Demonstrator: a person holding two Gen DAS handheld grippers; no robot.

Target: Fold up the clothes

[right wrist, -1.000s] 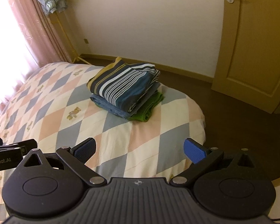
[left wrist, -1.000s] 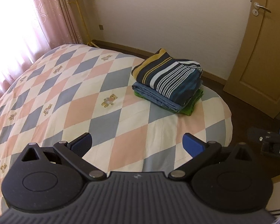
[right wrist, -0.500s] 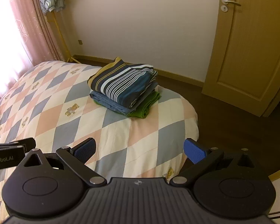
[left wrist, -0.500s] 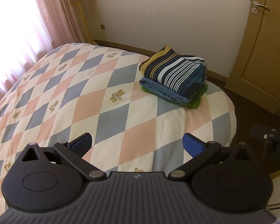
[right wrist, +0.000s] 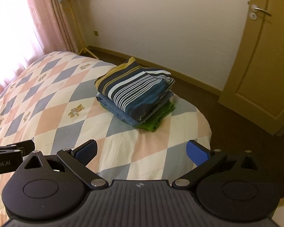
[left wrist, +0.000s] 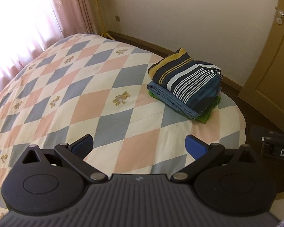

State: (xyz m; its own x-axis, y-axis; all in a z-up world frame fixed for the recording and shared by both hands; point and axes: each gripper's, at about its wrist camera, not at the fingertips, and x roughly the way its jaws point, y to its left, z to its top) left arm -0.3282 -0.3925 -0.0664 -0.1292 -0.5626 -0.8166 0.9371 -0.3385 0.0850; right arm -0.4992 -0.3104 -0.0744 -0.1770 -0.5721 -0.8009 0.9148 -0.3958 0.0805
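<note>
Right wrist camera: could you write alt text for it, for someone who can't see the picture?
A neat stack of three folded clothes, striped on top, blue in the middle, green at the bottom, sits near the corner of a bed with a diamond-patterned quilt. The right gripper fills the foreground, its blue-padded fingers open and empty, and a closed wooden door stands behind.

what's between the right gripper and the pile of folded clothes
Nothing visible. Between the open right gripper and the pile of folded clothes lies only flat quilt. The left gripper is open too.
</note>
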